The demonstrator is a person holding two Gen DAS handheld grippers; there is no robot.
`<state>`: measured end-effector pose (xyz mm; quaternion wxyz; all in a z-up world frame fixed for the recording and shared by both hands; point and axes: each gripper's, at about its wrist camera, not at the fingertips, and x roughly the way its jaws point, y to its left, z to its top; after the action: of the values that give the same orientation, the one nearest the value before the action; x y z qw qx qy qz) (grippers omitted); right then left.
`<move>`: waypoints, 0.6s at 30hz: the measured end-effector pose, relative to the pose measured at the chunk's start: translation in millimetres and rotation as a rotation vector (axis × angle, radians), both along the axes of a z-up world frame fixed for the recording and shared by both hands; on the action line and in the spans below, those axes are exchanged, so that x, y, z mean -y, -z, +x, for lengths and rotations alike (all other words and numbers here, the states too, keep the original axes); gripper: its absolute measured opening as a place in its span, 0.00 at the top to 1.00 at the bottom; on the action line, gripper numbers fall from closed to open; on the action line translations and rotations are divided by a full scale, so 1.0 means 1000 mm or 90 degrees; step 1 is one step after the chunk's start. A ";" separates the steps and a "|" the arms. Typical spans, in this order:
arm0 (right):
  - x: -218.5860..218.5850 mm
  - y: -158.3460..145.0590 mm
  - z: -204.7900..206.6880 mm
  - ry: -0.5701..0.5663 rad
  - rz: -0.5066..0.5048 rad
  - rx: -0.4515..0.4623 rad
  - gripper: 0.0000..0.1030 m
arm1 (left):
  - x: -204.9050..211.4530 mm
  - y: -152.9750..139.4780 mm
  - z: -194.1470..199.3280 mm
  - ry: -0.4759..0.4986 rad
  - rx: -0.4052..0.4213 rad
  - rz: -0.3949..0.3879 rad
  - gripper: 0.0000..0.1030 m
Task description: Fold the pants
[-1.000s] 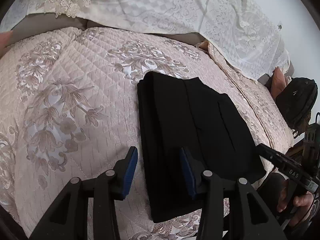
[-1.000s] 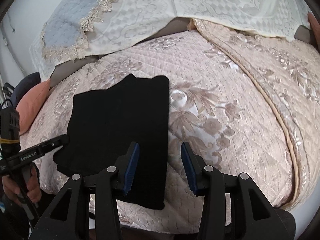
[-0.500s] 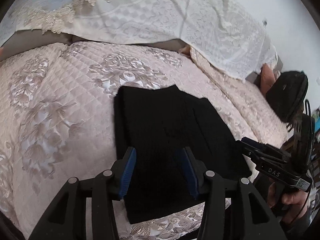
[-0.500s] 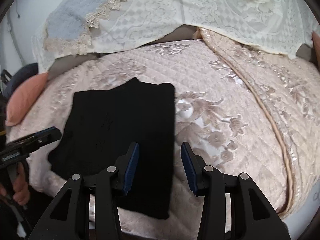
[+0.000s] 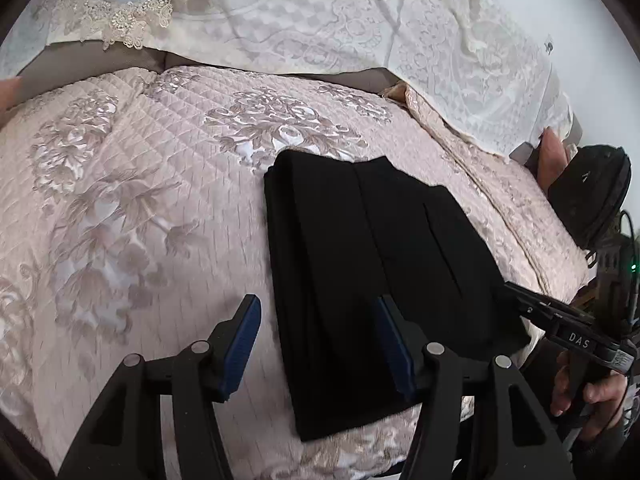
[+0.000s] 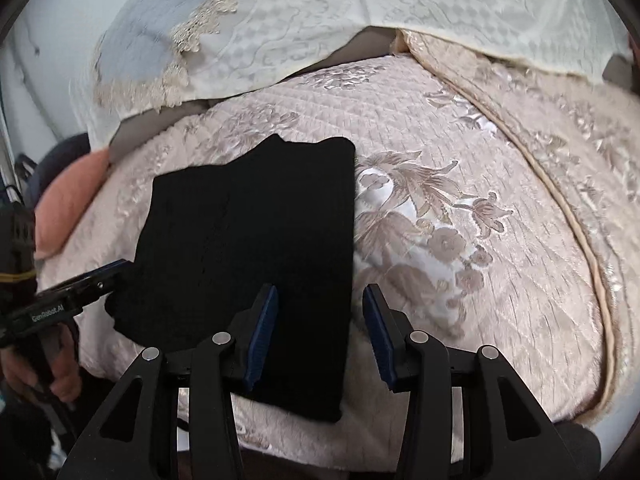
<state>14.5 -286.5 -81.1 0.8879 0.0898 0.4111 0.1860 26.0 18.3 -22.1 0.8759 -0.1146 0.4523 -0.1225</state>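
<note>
While the left tongs are being spread, nothing is caught between their blue pads; they are held above the near left edge of the pants, with no cloth pinched. The right tongs are likewise seen apart and empty, poised over the near right edge of the same garment. Each pair is gripped by a hand at the side of the bed.

The black pants are laid as a compact folded rectangle on the quilted pink bedspread, close to the near edge of the bed, with stacked layers visible along the left side. A lace-trimmed white cover is draped across the far end, and a peach cushion is seen off to one side.

The folding is judged to be nearly or wholly finished. If another fold is attempted, trouble could be caused by only the top layer being pinched, so that the stack is peeled open rather than lifted together. Because the bundle is set near the bed's edge, it could be dragged off by a sideways pull. The smooth satin surface is also judged likely to let the cloth slide, so the layers could be skewed if one side is raised ahead of the other.
</note>
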 end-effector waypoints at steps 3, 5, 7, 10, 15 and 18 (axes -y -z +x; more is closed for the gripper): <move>0.002 0.002 0.009 -0.013 0.015 -0.009 0.56 | -0.005 0.012 0.014 -0.006 -0.025 -0.027 0.40; 0.002 0.004 0.016 -0.024 0.030 -0.017 0.56 | -0.007 0.016 0.021 -0.010 -0.025 -0.053 0.40; 0.002 0.005 0.020 -0.030 0.040 -0.020 0.56 | -0.006 0.016 0.026 -0.010 -0.019 -0.053 0.40; 0.001 0.008 0.030 -0.036 0.058 -0.027 0.56 | -0.003 0.019 0.034 -0.011 -0.016 -0.063 0.39; 0.001 0.011 0.040 -0.032 0.089 -0.035 0.56 | 0.004 0.020 0.033 -0.017 -0.009 -0.056 0.38; -0.002 0.011 0.038 -0.046 0.105 -0.042 0.56 | 0.007 0.020 0.026 -0.011 -0.010 -0.052 0.40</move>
<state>52.1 -284.8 -92.3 0.8564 0.1537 0.4261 0.2478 51.7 11.8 -41.8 0.8680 -0.1553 0.4527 -0.1324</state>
